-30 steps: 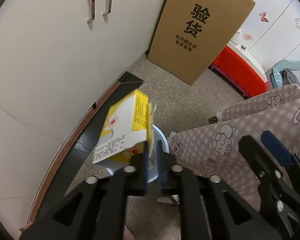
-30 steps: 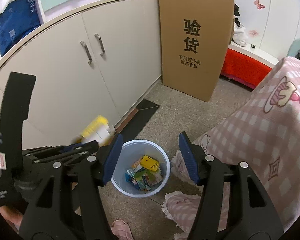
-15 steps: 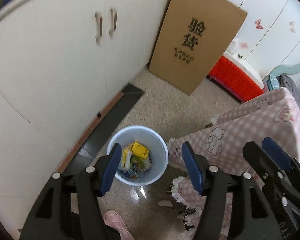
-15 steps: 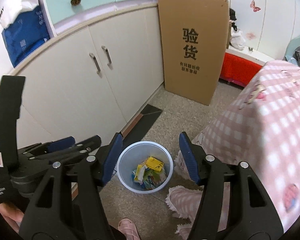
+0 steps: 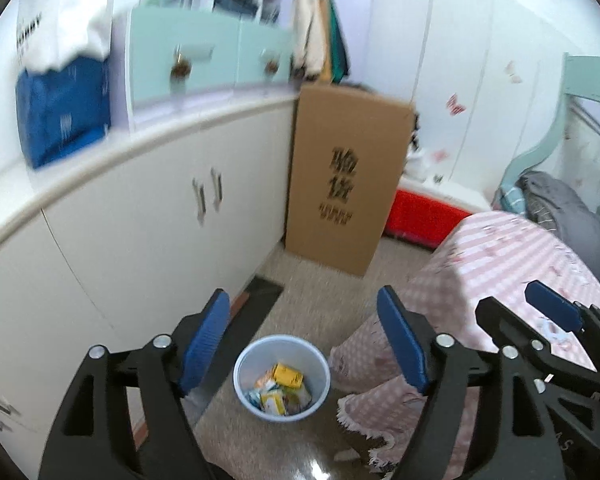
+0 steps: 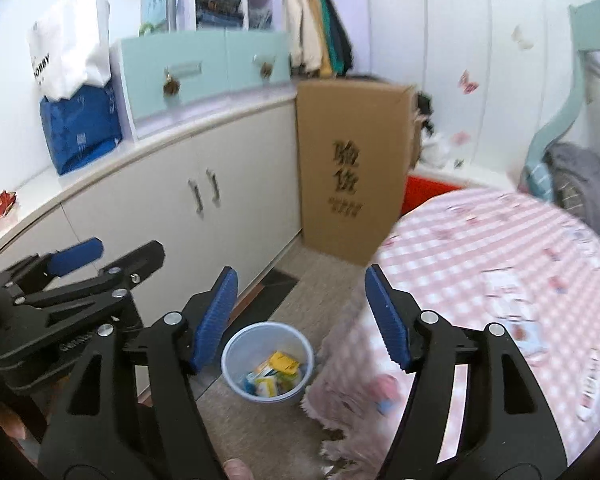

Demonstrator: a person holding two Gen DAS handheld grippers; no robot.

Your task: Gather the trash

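Observation:
A pale blue trash bin [image 5: 282, 378] [image 6: 267, 362] stands on the floor beside the table, holding several yellow and white cartons [image 5: 283, 386] [image 6: 274, 372]. My left gripper [image 5: 306, 330] hangs high above it, jaws opening, nothing between the blue pads. My right gripper [image 6: 302, 312] is also raised over the bin, jaws opening and empty. The right gripper [image 5: 548, 320] shows at the right edge of the left wrist view; the left gripper [image 6: 80, 264] shows at the left of the right wrist view. Small flat items [image 6: 516, 328] lie blurred on the pink checked tablecloth [image 6: 480, 256].
White cabinets [image 5: 148, 224] run along the left with a blue bag [image 6: 80, 132] and teal drawers [image 6: 204, 68] on top. A tall cardboard box [image 5: 344, 176] leans in the corner by a red box [image 5: 424, 216]. A dark mat [image 5: 256, 300] lies near the bin.
The left gripper let go of the yellow carton, which now lies in the bin, and its jaws opened wide. Both grippers rose and pulled back, so the bin looks smaller and the tabletop came into view.

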